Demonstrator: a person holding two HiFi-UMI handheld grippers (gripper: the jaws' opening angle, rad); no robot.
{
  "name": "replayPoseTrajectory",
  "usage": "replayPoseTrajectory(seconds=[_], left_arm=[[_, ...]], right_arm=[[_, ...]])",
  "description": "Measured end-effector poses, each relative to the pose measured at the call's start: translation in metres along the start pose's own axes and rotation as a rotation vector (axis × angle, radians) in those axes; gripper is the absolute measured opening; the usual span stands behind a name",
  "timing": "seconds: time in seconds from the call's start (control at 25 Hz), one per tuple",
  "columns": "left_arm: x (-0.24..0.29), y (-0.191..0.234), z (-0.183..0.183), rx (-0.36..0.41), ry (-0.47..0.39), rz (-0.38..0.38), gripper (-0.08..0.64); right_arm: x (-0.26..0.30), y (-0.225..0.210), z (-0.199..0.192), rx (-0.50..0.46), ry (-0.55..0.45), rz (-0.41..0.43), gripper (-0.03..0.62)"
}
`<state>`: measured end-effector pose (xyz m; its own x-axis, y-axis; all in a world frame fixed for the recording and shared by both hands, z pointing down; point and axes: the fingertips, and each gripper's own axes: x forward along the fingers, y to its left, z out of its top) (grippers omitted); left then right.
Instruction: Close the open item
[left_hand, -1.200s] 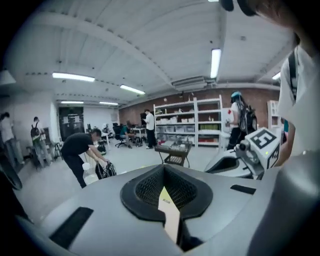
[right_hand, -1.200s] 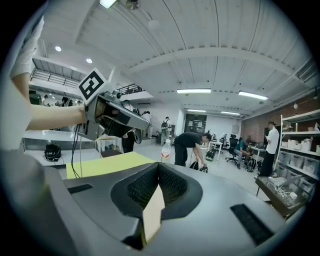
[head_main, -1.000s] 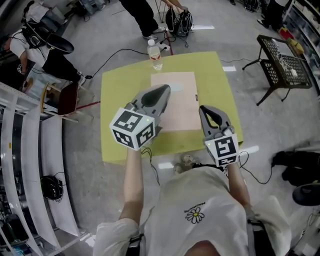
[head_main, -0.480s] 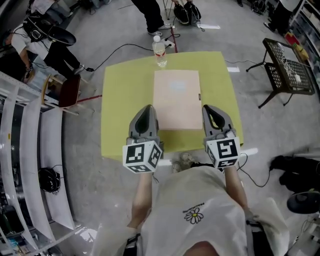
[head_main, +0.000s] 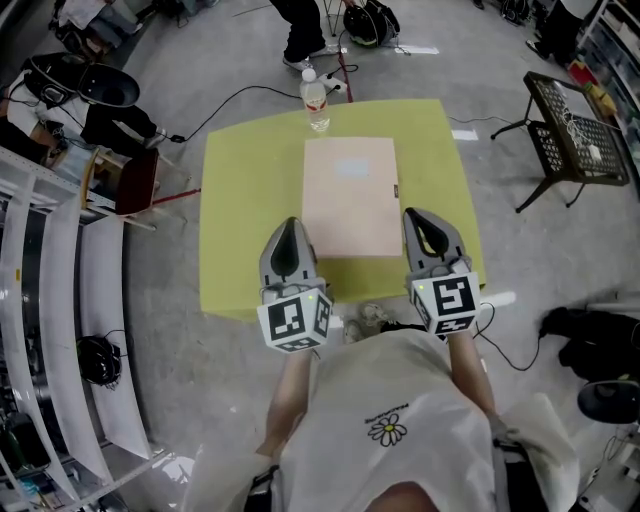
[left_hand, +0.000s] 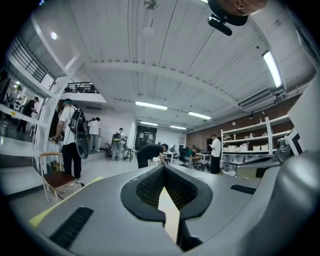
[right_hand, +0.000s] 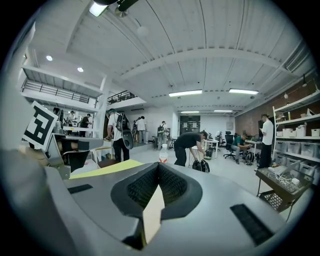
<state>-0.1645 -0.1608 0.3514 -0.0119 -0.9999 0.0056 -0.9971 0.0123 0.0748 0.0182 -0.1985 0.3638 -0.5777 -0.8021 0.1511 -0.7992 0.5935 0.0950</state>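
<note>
Pinkish-beige flat rectangular folder (head_main: 350, 197) lies in the middle of the yellow-green surface (head_main: 240, 200), its cover down flat with no raised flap to be seen, and a clear plastic water bottle (head_main: 314, 103) stands apart from it at the far edge. The left tool (head_main: 288, 224) and the right tool (head_main: 418, 214) hover over the near edge, one at each near corner of the folder, both clenched on nothing. Closing looks finished to me, so the next move calls for little beyond perhaps pressing the cover flat or drawing both tools clear.
</note>
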Motion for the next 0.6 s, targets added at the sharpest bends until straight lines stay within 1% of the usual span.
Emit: replayPoseTrajectory(seconds=[0.32, 0.6], left_arm=[[0.0, 0.005, -0.002, -0.003, 0.006, 0.014, 0.014], [0.001, 0.01, 0.0, 0.012, -0.014, 0.023, 0.014]], right_arm=[[-0.001, -0.001, 0.001, -0.005, -0.003, 0.0, 0.011], [0.001, -0.001, -0.004, -0.003, -0.002, -0.004, 0.011]])
